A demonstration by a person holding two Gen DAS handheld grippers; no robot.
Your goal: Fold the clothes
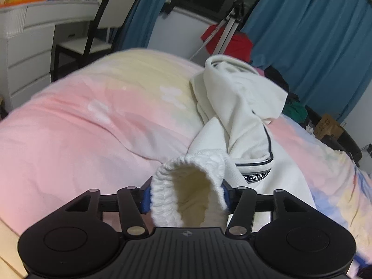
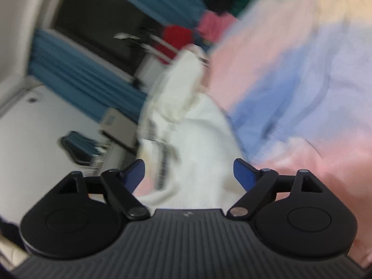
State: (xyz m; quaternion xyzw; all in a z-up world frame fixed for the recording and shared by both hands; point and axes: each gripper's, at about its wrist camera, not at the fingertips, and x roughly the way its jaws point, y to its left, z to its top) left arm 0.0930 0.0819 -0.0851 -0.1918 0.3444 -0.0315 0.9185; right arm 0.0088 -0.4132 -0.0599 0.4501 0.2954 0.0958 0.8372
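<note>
A white sweatshirt (image 1: pixel 239 107) with dark trim lies crumpled on the pink and blue bedspread (image 1: pixel 93 116). My left gripper (image 1: pixel 186 195) is shut on its ribbed cuff (image 1: pixel 190 186), which bulges up between the blue pads. In the right wrist view, which is blurred, the same sweatshirt (image 2: pixel 193 127) stretches away from my right gripper (image 2: pixel 189 174). That gripper is open with the white cloth lying between its blue fingers (image 2: pixel 244 174), not pinched.
A pile of red, pink, black and green clothes (image 1: pixel 232 41) sits at the bed's far side by a tripod (image 1: pixel 230 23). A chair (image 1: pixel 102 32) and white desk (image 1: pixel 30 34) stand left. Blue curtains (image 1: pixel 302 34) hang behind. A cardboard box (image 1: pixel 329 125) is right.
</note>
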